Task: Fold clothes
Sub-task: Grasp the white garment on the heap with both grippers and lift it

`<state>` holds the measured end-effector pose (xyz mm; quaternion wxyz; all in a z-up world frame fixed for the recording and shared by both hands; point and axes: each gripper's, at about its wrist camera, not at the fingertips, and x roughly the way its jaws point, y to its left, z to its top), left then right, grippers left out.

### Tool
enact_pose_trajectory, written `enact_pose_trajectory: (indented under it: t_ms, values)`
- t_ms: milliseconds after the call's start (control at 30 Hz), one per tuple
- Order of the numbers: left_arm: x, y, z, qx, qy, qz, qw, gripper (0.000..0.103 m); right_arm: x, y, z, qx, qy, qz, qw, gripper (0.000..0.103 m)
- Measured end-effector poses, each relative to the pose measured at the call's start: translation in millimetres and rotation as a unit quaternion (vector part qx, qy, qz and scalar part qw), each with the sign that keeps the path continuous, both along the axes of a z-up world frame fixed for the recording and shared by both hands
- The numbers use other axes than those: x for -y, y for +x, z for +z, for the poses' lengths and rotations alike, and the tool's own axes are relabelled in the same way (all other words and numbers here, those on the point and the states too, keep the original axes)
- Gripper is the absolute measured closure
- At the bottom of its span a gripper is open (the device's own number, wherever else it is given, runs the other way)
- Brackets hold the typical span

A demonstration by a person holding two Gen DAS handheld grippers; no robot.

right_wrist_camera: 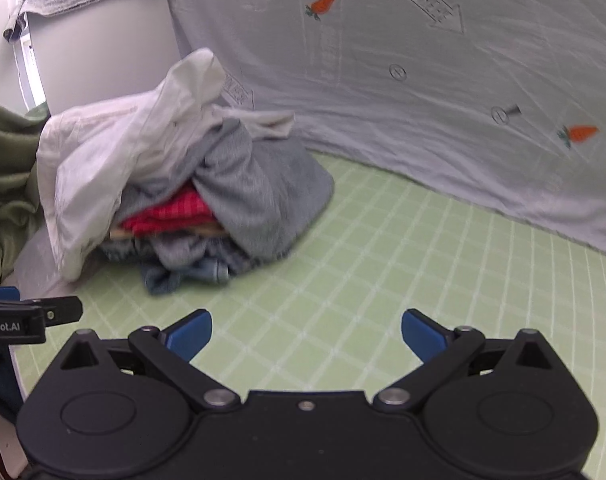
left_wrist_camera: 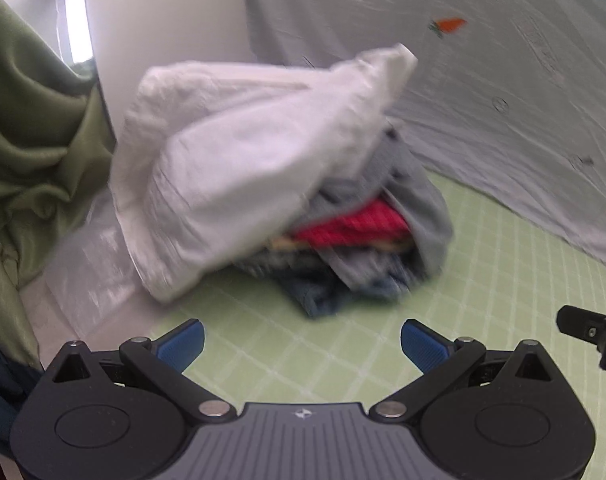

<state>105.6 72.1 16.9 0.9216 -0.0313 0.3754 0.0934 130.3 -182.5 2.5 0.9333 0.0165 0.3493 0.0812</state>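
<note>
Far left: a rumpled olive-green fabric (left_wrist_camera: 31, 152) hangs down beside the work surface, apart from the task, probably a curtain or bedding.

Left gripper (left_wrist_camera: 302, 342): blue-padded fingers spread wide, nothing between them, held low over the pale green grid-patterned mat (left_wrist_camera: 343, 344) and pointed at the laundry. Judged: poised for a first pick, not yet committed.

Centre-left: the heap of unfolded clothes (right_wrist_camera: 183, 184) sits at the back left of the mat, near the corner where the wall meets the hanging sheet. Likely dumped there to leave the front of the mat bare as a folding area. On top, a crumpled white cotton garment (right_wrist_camera: 115, 152), draped over the left side and peaked at the top. Under it a grey knit piece (right_wrist_camera: 259, 184) slumps to the right; a red checked cloth (right_wrist_camera: 167, 212) shows between layers as a band; blue denim (right_wrist_camera: 187, 272) pokes out at the base, touching the mat. Nothing folded. The left view is motion-blurred, so detail comes from the right.

Right gripper (right_wrist_camera: 307, 334): fingers likewise wide apart and empty, level with its partner, just beside it.

Right and behind: a light grey bedsheet with orange carrot prints (right_wrist_camera: 423, 100) hangs as a backdrop, its hem meeting the mat.

Judgement: the white garment, topmost, is the natural first pick.
</note>
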Motion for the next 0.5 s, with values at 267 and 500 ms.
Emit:
enact_pose_trajectory:
  t_ms: [267,500]
  values:
    - [-47,104,53,0.072,0.067,0.034,0.9946,0.0,-29,139,41,0.048,0.022,0.013,0.999,0.001]
    - [-84,192,44,0.052,0.052,0.076,0.9944,0.0,-48,279,31,-0.001,0.102,0.025,0.994,0.01]
